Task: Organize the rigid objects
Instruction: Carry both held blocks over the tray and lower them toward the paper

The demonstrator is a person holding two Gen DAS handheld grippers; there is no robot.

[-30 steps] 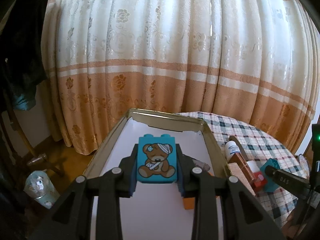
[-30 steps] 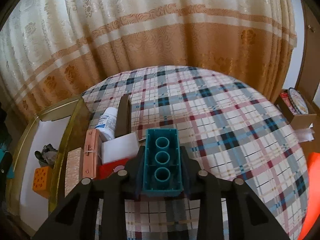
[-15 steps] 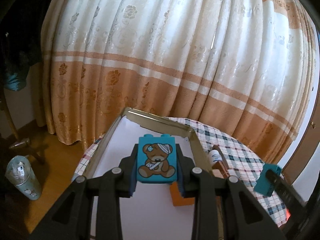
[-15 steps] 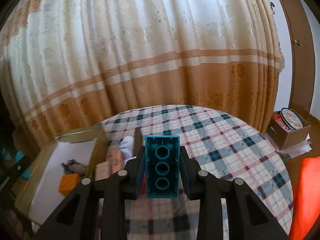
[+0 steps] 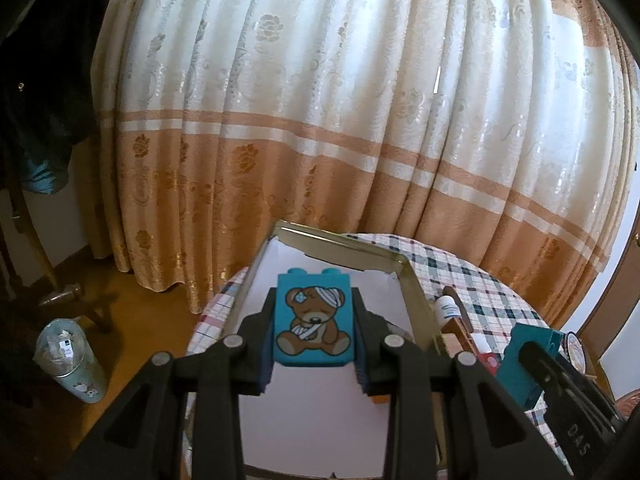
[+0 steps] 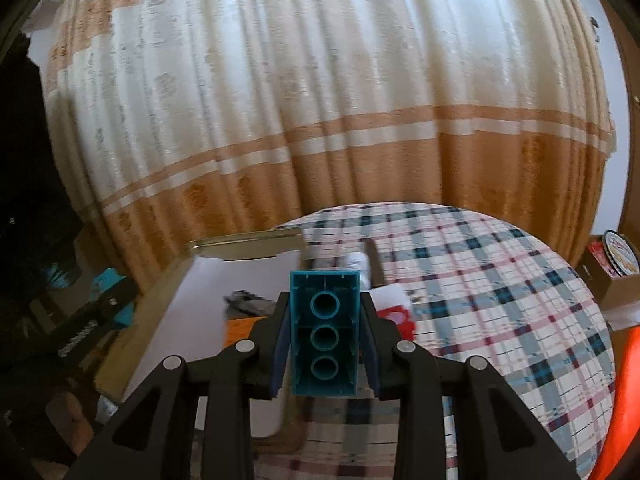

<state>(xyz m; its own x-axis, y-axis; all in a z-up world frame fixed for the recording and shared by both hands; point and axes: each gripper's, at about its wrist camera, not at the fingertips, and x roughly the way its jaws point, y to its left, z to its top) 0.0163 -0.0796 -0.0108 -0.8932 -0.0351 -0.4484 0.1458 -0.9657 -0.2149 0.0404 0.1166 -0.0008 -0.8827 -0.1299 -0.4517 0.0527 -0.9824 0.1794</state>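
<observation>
My left gripper (image 5: pixel 314 328) is shut on a teal toy block with a bandaged bear (image 5: pixel 314 318) printed on its face. It hangs above the white floor of a gold-rimmed tray (image 5: pixel 416 292). My right gripper (image 6: pixel 324 332) is shut on a long teal block (image 6: pixel 324 334) whose hollow underside with three round tubes faces the camera. That block (image 5: pixel 524 364) and the right gripper also show at the right edge of the left wrist view. An orange block (image 6: pixel 240 326) and a small grey object (image 6: pixel 248 300) lie inside the tray (image 6: pixel 240 240).
A round table with a plaid cloth (image 6: pixel 500 280) carries the tray, a white bottle (image 5: pixel 448 308), a red item (image 6: pixel 396 316) and a white pad (image 6: pixel 388 292). Cream and orange curtains (image 5: pixel 320 120) hang behind. A cup (image 5: pixel 68 356) stands on the wooden floor at left.
Both grippers have risen and pulled back with their blocks still held. The right gripper swung left toward the tray. The table and tray look smaller and lower in both views.
</observation>
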